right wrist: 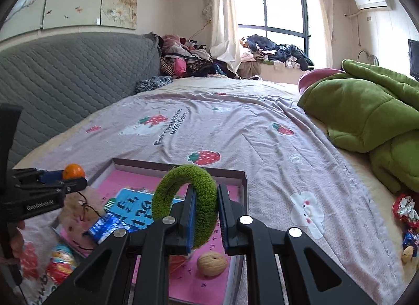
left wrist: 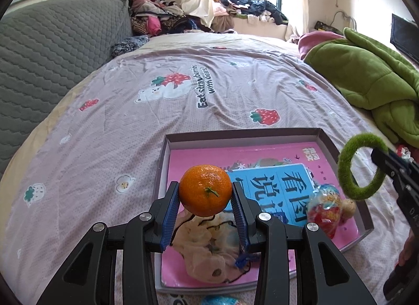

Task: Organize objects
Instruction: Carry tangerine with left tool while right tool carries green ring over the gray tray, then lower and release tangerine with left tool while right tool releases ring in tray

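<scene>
My left gripper (left wrist: 205, 195) is shut on an orange mandarin (left wrist: 205, 189) and holds it above the near left part of a shallow grey box (left wrist: 243, 132) that lies on the bed. The mandarin also shows in the right wrist view (right wrist: 73, 170). My right gripper (right wrist: 205, 209) is shut on a fuzzy green ring (right wrist: 183, 197) and holds it over the box's right side; the ring also shows in the left wrist view (left wrist: 362, 166). In the box lie a pink picture book (left wrist: 275, 174), a cream cloth pouch (left wrist: 207, 247), a wrapped candy bag (left wrist: 324, 208) and a walnut (right wrist: 212, 263).
The box (right wrist: 180, 167) sits on a mauve strawberry-print sheet (left wrist: 131, 126). A green quilt (left wrist: 366, 79) is bunched at the right. Wrapped sweets (right wrist: 404, 210) and a nut (right wrist: 408, 254) lie on the sheet at the far right. A grey headboard (left wrist: 47, 53) is at the left.
</scene>
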The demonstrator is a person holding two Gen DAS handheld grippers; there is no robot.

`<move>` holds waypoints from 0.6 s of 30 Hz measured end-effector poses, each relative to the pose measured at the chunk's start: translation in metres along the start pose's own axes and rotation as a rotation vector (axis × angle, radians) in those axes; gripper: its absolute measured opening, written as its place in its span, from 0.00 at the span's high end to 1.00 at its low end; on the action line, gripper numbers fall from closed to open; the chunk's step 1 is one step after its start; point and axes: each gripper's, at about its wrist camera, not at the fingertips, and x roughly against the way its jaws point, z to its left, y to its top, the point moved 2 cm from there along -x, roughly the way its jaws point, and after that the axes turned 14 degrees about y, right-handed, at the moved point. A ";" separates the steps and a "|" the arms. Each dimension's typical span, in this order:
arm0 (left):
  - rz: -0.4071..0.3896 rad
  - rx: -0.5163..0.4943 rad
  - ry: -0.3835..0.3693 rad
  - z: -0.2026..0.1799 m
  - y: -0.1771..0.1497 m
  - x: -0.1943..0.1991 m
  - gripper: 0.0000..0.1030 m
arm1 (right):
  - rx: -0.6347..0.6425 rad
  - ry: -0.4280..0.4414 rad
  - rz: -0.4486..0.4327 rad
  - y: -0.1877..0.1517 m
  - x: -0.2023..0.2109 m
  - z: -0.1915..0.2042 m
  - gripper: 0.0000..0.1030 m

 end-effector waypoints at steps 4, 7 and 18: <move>0.018 0.001 -0.003 0.000 0.002 -0.012 0.61 | 0.007 -0.031 0.016 -0.004 -0.012 -0.005 0.84; 0.038 -0.004 -0.003 -0.003 0.001 -0.022 0.61 | 0.021 -0.071 0.041 -0.008 -0.024 -0.010 0.84; 0.097 -0.004 0.009 -0.004 -0.008 -0.050 0.61 | 0.002 -0.121 0.138 -0.028 -0.055 -0.026 0.84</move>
